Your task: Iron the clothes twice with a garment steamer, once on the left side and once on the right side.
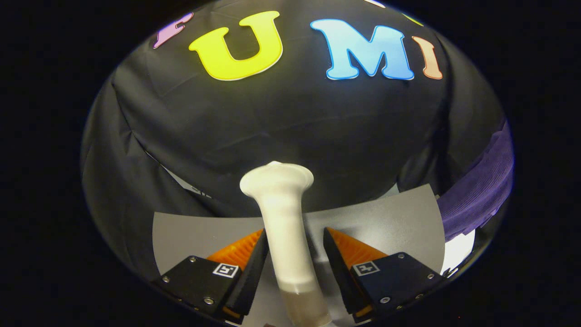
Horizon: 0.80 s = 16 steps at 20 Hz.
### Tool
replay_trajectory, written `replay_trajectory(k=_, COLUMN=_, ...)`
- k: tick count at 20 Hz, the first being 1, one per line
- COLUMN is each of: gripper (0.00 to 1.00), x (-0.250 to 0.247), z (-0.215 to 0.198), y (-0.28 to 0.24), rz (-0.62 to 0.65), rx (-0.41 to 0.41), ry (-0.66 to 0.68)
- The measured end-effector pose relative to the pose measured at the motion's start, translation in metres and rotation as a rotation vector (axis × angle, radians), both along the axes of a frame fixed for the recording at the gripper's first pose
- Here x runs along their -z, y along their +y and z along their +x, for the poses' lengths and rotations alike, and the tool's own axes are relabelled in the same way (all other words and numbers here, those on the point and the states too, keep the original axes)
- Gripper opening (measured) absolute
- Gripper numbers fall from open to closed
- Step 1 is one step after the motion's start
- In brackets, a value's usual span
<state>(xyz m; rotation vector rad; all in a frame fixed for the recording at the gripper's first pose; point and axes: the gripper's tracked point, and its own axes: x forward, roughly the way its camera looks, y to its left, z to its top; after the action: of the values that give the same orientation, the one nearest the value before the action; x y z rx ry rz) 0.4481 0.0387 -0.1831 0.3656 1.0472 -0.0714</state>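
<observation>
**Steamer stands between spread fingers, purple garment off to the right**

Fingers (294, 254) of the gripper (294, 247) stand apart with the white garment steamer (283, 218) rising between them. The left finger's inner edge sits right against the steamer's handle and may be touching it; the right finger stands clear of it, with a strip of grey showing in the gap. So the fingers are spread and not clamped on anything.

On the left, the black cloth wall (150, 136) of the booth hangs in loose folds and comes down to the grey counter (190, 231), whose near-left part lies just beyond the left finger. A thin pale strip shows among the folds above the counter's left end; what it is cannot be told.

In the middle, the steamer stands nearly upright, leaning slightly, its slim handle widening into a flared head above the fingertips. Low down between the finger bases the white handle gives way to a duller, greyish section.

Further right, the counter runs on past the right finger to a curved edge. Beyond that edge, purple clothes (481, 190) hang or lie in a ribbed fold, well apart from the steamer. Below the purple fabric a small bright white patch shows, too little to identify.
</observation>
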Motion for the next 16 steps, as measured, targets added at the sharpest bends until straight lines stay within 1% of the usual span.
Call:
replay_trajectory(k=3, gripper=0.52, x=0.0005, z=-0.0020, y=0.0046, rz=-0.078, rx=-0.003, ry=-0.009)
replay_trajectory(k=6, gripper=0.48, x=0.0001, z=-0.0019, y=0.0019, rz=-0.127, rx=0.014, ry=-0.032)
replay_trajectory(k=8, gripper=0.43, x=0.0005, z=-0.0011, y=0.0023, rz=-0.164, rx=0.019, ry=-0.060)
replay_trajectory(k=10, gripper=0.38, x=0.0004, z=0.0021, y=0.0010, rz=-0.161, rx=0.039, ry=-0.104)
replay_trajectory(k=12, gripper=0.36, x=0.0005, z=0.0025, y=0.0016, rz=-0.154, rx=0.049, ry=-0.125)
replay_trajectory(k=16, gripper=0.36, x=-0.0008, z=0.0019, y=0.0002, rz=-0.181, rx=0.029, ry=-0.159)
